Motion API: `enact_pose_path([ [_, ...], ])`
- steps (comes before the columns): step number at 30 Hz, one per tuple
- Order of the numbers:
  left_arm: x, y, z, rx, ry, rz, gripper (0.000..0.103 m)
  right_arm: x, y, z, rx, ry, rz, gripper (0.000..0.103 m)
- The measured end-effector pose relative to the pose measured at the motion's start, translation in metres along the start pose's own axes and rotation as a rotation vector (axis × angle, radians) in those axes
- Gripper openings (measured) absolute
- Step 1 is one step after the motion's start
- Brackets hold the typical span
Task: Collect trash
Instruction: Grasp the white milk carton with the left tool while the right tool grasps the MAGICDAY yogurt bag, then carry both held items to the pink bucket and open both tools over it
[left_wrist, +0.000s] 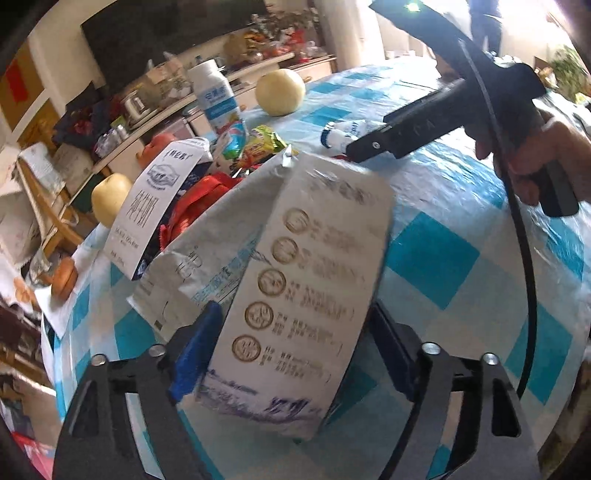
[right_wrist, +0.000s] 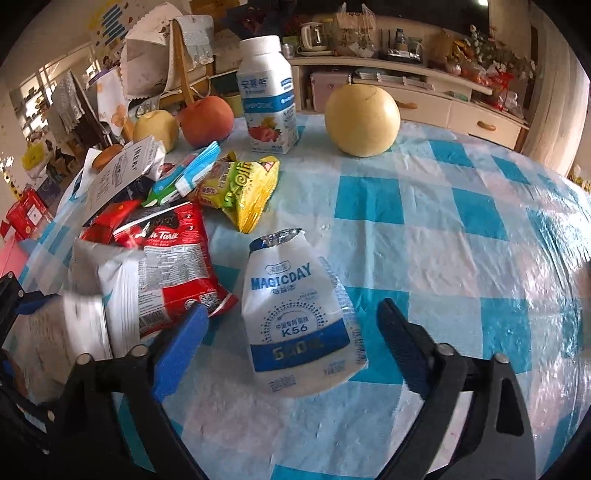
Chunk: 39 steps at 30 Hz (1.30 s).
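Trash items in hand: a white milk carton (left_wrist: 295, 295) lying tilted on the desk (left_wrist: 461, 229), and a crushed white-and-blue "MAGICDAY" drink bottle (right_wrist: 299, 317) lying flat on the checked cloth, torn foil mouth pointing away from the camera.

Left hand-held gripper (left_wrist: 291, 354): jaws stand either side of the carton's near end. The blue finger pad (left_wrist: 195, 350) appears to touch the carton's left face; the right finger looks close against the other face, but contact there is not clear. Carton is blurred. Cannot tell whether it is clamped yet.

Right hand-held gripper (right_wrist: 291, 347): jaws apart, straddling the bottle's lower half with visible gaps on both sides. Nothing held.

Just left of the bottle: a heap of wrappers, including a red "Teh Tarik" sachet pack (right_wrist: 162, 258), a yellow-green snack bag (right_wrist: 243, 184) and a second flattened carton (right_wrist: 118, 173). Farther back stand a capped yogurt bottle (right_wrist: 267, 99), a large yellow pear (right_wrist: 362, 118), a red apple (right_wrist: 207, 120) and a smaller pear (right_wrist: 155, 127); these look like non-trash.

Step, as judged: grasp phase on two items at once. Next move calls for closing each pair of jaws fully, gently on the thin crushed bottle, then lifting clear of the heap. No bin is in view.
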<state>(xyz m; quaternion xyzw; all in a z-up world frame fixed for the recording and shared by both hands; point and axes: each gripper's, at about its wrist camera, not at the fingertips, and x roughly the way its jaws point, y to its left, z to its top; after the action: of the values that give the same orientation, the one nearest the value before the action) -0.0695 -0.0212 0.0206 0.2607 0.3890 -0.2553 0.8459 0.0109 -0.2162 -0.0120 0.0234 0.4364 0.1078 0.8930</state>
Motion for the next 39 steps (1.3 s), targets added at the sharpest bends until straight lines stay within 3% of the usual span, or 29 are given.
enact_pose_path([
  [2,0.000,0.002,0.002,-0.024,0.001,0.004,0.066,-0.001,0.002,-0.002,-0.006,-0.005,-0.011,0.073],
  [4,-0.002,0.008,0.005,-0.082,0.004,0.011,0.065,-0.002,0.003,-0.002,-0.008,-0.013,-0.013,0.061],
  [12,-0.008,0.031,0.005,-0.223,-0.044,-0.027,0.065,-0.011,0.012,-0.009,-0.013,-0.047,-0.070,0.061],
  [21,-0.025,0.078,-0.004,-0.409,-0.118,0.025,0.065,-0.048,0.030,-0.014,0.028,-0.133,-0.081,0.061],
  [28,-0.043,0.140,-0.029,-0.653,-0.147,0.159,0.065,-0.068,0.071,-0.001,0.020,-0.162,-0.013,0.061],
  [35,-0.074,0.207,-0.074,-0.881,-0.154,0.349,0.065,-0.065,0.156,0.025,-0.039,-0.143,0.184,0.061],
  [39,-0.103,0.243,-0.107,-0.980,-0.151,0.514,0.065,-0.058,0.223,0.042,-0.107,-0.133,0.327,0.061],
])
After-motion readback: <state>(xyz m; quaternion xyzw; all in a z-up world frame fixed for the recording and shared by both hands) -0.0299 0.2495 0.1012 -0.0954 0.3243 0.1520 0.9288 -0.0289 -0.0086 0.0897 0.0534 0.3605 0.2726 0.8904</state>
